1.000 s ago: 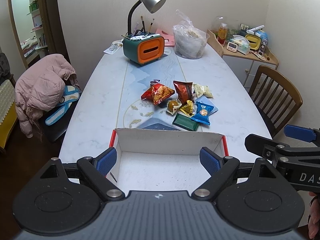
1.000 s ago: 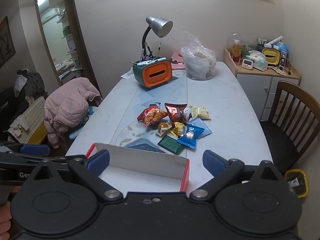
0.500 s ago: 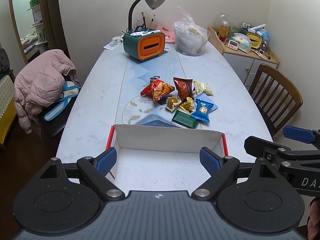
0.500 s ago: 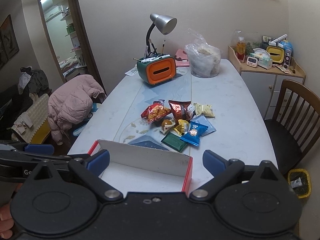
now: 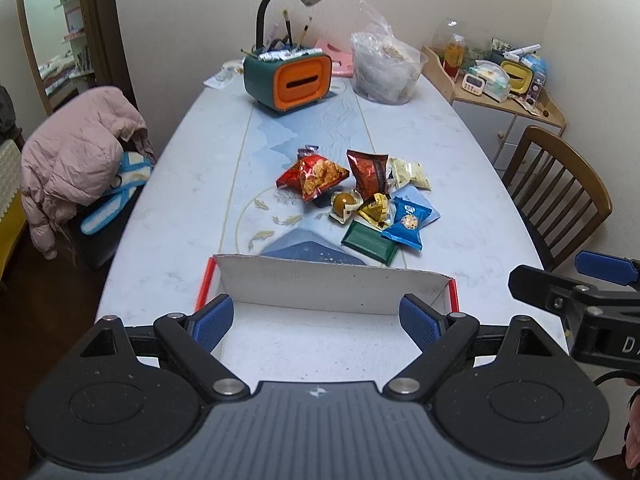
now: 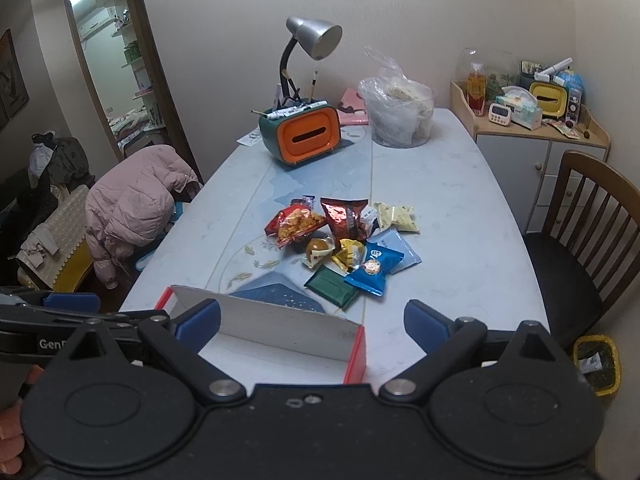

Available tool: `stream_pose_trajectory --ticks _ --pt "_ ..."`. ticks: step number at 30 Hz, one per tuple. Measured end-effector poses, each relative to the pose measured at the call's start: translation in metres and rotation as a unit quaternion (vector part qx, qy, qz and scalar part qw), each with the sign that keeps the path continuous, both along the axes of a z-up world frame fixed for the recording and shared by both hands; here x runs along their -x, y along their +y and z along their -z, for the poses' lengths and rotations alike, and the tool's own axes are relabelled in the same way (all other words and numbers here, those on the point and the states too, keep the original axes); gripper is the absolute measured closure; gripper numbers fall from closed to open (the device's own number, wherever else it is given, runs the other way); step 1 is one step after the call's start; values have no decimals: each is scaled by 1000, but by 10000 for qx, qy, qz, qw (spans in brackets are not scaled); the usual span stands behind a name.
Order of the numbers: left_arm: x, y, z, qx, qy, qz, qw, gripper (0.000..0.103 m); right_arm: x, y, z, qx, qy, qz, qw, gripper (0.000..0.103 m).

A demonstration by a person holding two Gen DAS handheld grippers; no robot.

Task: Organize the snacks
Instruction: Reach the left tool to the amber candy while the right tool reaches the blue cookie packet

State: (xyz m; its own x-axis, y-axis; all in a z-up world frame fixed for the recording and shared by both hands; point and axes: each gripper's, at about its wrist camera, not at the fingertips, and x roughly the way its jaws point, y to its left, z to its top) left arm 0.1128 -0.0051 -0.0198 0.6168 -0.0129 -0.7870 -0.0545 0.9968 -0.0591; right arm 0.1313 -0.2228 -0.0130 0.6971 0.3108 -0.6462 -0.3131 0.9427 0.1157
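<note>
Both grippers spread wide, empty, above the white cardboard box.
Box near wall hidden by left gripper; right gripper hides its corner; snack pile beyond.

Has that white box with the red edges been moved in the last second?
Cannot tell. The white box keeps its spot between the left gripper fingers, and the view shifts with the camera, with snacks appearing similarly placed beyond it.

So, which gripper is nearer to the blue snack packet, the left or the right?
Right, though only slightly. The blue snack packet lies just ahead of the right gripper. The left gripper hangs over the white box, with the packet ahead to its right.
</note>
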Motion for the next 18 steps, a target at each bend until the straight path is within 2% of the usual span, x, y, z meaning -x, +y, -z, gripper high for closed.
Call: stream_pose_trajectory --ticks 3,10,18 --pt "-11 -3 5 18 91 -26 10000 13 -11 -8 4 8 42 17 10000 6" --pt "-41 -15 3 -233 96 22 9997 13 -48 -24 11 43 197 -50 9998 9" --pt "-102 -19 9 -294 401 80 9987 13 -107 -33 21 176 469 -77 9987 10"
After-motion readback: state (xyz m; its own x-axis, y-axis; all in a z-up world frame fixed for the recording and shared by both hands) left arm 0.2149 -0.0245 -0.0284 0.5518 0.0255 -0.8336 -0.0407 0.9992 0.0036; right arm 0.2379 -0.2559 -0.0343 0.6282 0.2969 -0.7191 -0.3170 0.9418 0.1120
